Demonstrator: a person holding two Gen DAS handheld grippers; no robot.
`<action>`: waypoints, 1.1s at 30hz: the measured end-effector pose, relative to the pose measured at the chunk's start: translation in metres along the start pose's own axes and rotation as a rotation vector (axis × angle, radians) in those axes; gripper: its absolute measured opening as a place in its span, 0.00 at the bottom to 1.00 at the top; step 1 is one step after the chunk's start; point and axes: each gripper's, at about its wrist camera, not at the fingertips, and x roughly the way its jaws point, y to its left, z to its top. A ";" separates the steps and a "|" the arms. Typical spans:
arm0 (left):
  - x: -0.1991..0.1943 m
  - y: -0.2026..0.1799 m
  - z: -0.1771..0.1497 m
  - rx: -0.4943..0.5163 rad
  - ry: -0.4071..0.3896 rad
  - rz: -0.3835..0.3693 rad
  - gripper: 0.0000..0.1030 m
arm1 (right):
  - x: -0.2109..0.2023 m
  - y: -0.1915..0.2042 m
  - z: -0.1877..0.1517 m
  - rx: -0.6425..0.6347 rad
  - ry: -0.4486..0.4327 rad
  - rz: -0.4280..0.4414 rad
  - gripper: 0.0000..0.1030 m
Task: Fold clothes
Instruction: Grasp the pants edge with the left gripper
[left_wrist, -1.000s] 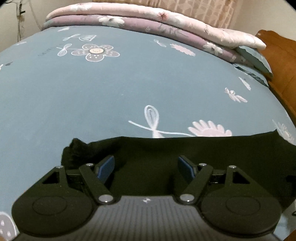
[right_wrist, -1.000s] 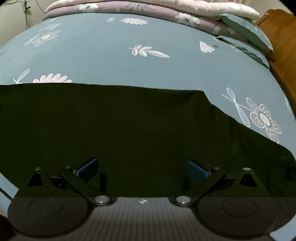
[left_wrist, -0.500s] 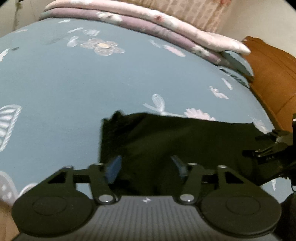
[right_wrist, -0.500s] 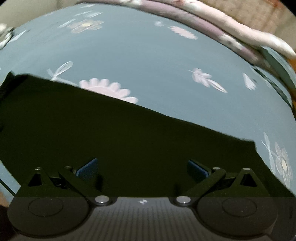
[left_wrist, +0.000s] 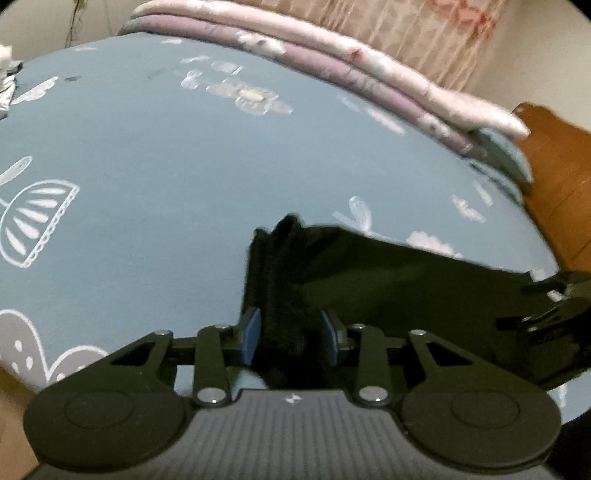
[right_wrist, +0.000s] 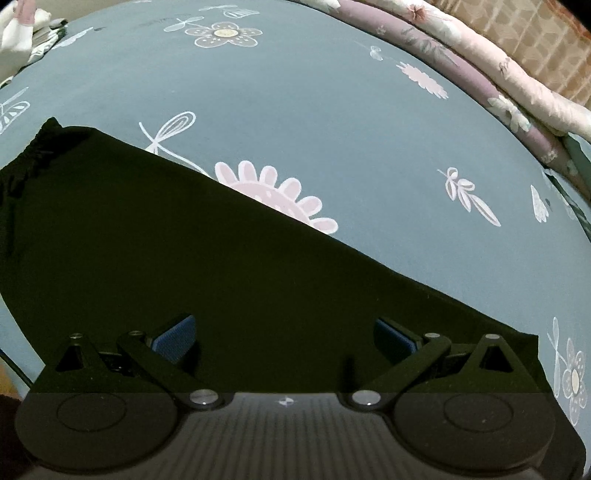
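On the blue flowered bedsheet a black garment lies spread flat. Left gripper pinches its bunched end, right gripper hovers spread wide over the cloth. Looks like mid-fold; next probably needs the right 1 clamping too.

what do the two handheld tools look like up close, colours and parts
Both match: the left tool and right tool have a black body with a ribbed grey top plate bearing a small white logo, two round black discs at the sides, black linkage arms with silver screws, and blue textured pads on the fingers.
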 end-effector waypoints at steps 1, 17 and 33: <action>0.001 0.002 -0.001 -0.004 0.003 0.001 0.33 | 0.001 0.000 0.000 0.001 0.005 0.000 1.00; -0.004 0.009 -0.004 0.005 0.046 -0.006 0.22 | 0.008 0.001 0.004 -0.011 0.005 0.000 1.00; 0.049 0.008 0.045 0.091 -0.017 -0.092 0.30 | 0.004 -0.004 -0.005 0.044 0.000 -0.017 1.00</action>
